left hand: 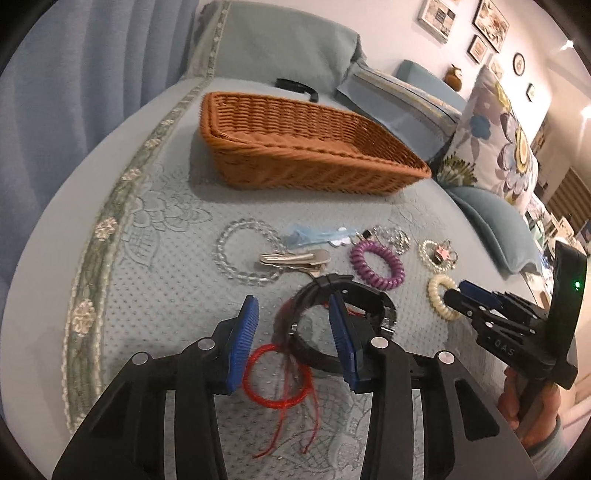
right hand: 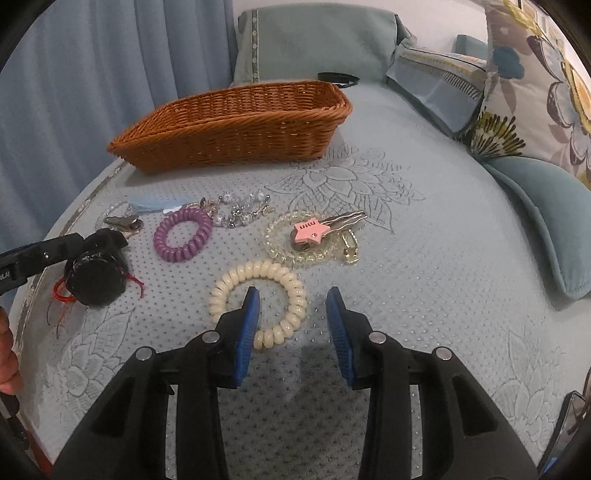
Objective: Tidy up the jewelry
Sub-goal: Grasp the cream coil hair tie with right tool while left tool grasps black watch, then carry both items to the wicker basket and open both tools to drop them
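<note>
Progress: the brown woven wicker basket (left hand: 295,147) sits toward the back of the bed; as far as its inside shows, nothing is in it, so the sorting seems hardly begun.
Left to do: every piece lies loose on the pale blue quilted bedspread (right hand: 424,277) in front of the basket.
Loose pieces: clear glass bead bracelet (left hand: 236,254), silver metal hair clip (left hand: 295,258), purple coiled plastic hair tie (right hand: 183,234), cream coiled plastic hair tie (right hand: 258,295), pink star hair clip (right hand: 308,232) lying on a clear yellowish beaded ring (right hand: 280,240), a tangle of silver crystal charms (right hand: 240,212), a light blue tassel (left hand: 310,236).
Left claw (left hand: 293,325): blue pads apart, straddling the rim of a black wide bangle (left hand: 354,299) that overlaps a red thread bracelet (left hand: 277,376) near the front edge; not clamped yet.
Right claw (right hand: 293,317): blue pads apart, its left pad inside the cream coil, the band between the pads, nothing gripped.
Likely step: each claw looks set to close on its piece.
Surface: soft, embroidered with flowers, floral trim along the left edge.
Room: blue curtain (left hand: 74,92) on the left, flowered pillow (right hand: 535,92) and blue cushions to the right, framed pictures (left hand: 491,22) on the wall.
</note>
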Motion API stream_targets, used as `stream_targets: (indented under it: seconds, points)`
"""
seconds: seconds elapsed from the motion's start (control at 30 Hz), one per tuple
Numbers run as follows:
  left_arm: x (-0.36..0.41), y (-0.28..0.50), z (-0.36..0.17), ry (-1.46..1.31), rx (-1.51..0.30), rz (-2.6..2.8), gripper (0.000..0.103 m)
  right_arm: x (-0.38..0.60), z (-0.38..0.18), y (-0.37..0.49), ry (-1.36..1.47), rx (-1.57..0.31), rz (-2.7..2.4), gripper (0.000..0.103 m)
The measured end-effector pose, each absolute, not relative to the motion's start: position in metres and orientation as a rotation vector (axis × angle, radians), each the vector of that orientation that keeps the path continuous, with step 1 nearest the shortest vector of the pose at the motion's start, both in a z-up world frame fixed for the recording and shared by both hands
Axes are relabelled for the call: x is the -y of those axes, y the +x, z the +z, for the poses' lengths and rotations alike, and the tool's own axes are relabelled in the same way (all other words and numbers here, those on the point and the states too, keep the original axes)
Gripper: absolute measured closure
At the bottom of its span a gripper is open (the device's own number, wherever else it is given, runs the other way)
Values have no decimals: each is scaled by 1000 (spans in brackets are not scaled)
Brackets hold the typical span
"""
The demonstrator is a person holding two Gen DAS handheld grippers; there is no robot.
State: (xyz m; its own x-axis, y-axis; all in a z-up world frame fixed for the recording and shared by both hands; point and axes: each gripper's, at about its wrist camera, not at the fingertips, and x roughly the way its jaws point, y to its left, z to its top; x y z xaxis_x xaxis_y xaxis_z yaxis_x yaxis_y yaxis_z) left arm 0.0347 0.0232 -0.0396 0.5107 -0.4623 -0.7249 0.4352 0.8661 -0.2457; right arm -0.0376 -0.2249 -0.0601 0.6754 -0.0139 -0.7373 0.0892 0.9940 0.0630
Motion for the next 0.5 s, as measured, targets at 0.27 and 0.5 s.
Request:
stream_targets:
  seconds: [0.27, 0.5]
  points:
    - [-2, 32, -47, 80, -883, -494, 91, 217, -61, -36, 68, -819, -30, 91]
    - [-2, 30, -43, 74, -853, -506, 93, 213, -58, -42, 69, -782, -12, 93]
